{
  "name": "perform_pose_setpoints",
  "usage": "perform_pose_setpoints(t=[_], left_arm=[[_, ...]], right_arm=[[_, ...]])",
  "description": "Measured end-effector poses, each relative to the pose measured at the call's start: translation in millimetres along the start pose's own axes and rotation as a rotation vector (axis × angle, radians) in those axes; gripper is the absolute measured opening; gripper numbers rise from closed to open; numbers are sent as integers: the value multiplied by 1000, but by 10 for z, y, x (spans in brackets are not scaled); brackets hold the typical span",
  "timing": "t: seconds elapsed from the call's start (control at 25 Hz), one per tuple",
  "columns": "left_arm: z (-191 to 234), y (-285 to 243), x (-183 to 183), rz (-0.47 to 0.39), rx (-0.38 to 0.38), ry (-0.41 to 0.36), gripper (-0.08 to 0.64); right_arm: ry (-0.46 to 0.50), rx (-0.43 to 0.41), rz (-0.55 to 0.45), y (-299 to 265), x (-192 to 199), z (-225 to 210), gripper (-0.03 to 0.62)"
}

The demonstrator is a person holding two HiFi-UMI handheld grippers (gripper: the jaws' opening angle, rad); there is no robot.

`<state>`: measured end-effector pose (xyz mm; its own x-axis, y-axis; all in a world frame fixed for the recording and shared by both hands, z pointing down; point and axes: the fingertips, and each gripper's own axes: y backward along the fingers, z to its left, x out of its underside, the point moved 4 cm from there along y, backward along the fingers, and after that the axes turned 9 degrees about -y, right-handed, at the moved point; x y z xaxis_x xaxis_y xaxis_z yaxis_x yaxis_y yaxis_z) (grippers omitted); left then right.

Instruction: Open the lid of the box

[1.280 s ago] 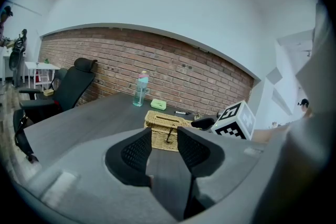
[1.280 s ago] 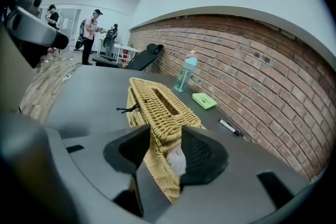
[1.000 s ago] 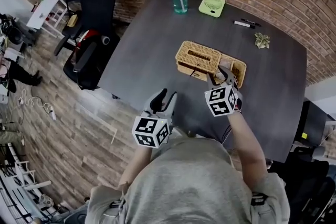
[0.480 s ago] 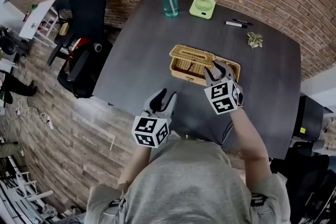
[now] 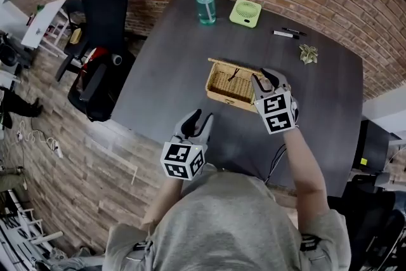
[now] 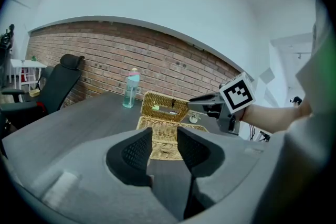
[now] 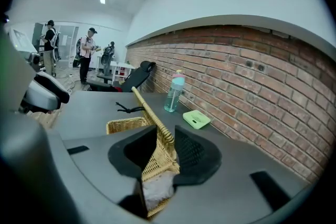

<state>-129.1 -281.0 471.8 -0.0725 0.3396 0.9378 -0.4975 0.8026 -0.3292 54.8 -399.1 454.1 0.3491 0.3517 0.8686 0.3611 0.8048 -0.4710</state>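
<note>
Now the right tool (image 7: 167,152) closes its jaws around the lid (image 7: 150,110).

Right gripper (image 7: 163,152) jaws closing around raised wicker lid (image 7: 151,112), open box (image 7: 125,125) beyond, bottle (image 7: 174,93) near brick wall (image 7: 252,76)

The box (image 5: 229,87) is tan wicker weave, the table (image 5: 177,60) dark grey, the bottle (image 5: 203,4) teal, the fan (image 5: 245,12) pale green
</note>
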Motion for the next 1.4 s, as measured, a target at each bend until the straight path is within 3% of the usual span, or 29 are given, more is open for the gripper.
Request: perform_pose_setpoints(t=[0.72,1.4], left_arm=[[165,-339,-61,35,31,2,150],[232,-627,-66,63,61,-1,150]], right_arm=[[-78,8,-42,-389,-237,-487,101],[-203,1,-44,-771,-215,-833,104]])
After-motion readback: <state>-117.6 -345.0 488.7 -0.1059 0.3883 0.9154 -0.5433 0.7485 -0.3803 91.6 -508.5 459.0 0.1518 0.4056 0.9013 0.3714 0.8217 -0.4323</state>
